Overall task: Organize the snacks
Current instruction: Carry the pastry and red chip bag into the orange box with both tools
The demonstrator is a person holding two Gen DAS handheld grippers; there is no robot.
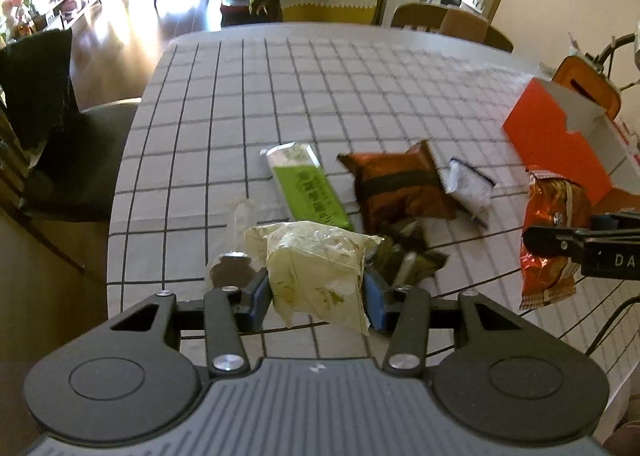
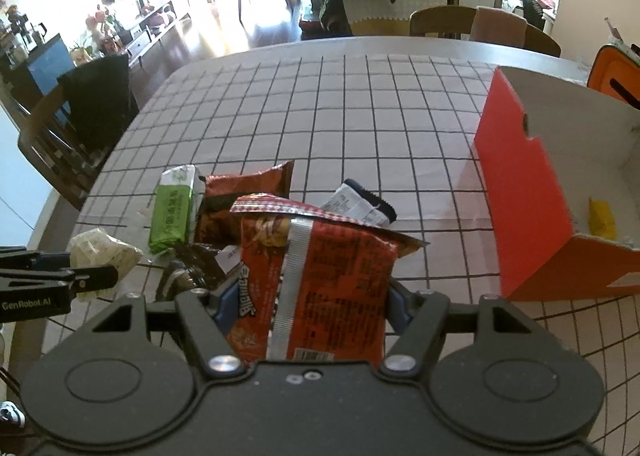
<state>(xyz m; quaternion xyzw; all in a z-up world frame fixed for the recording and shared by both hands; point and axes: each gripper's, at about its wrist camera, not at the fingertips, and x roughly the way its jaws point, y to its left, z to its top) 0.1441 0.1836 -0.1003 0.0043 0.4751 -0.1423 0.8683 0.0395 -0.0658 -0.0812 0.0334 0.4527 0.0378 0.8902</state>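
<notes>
Red snack packet (image 2: pixel 316 284), held upright between the blue pads of the right gripper (image 2: pixel 308 308), which is clamped on both of its side edges. The packet's back faces the camera: a silver seam runs down its middle, a barcode sits at its lower edge, and bold lettering runs sideways near the left pad but cannot be read with certainty.

Pale cream packet (image 1: pixel 316 272), crinkled and printed with faint green sprigs, pinched between the pads of the left gripper (image 1: pixel 318 288) and raised off the checked tablecloth (image 1: pixel 320 96).

Just ahead of the left gripper lie the loose snacks: a green bar (image 1: pixel 308 184) with lines of dark print too blurred to read, an orange-brown pouch (image 1: pixel 396 188) to its right, a white sachet (image 1: pixel 468 188) touching that pouch, and a dark wrapper (image 1: pixel 408 256) nearest the pads.

Ahead and to the right of the right gripper stands an orange box (image 2: pixel 532 192), open at the top with a white interior; a yellow item (image 2: pixel 602 218) lies inside.

The left gripper's arm, seen from the right wrist view, bears the words "GenRobot.AI"; the right one's, from the left wrist view, shows "DA" at the frame edge.
</notes>
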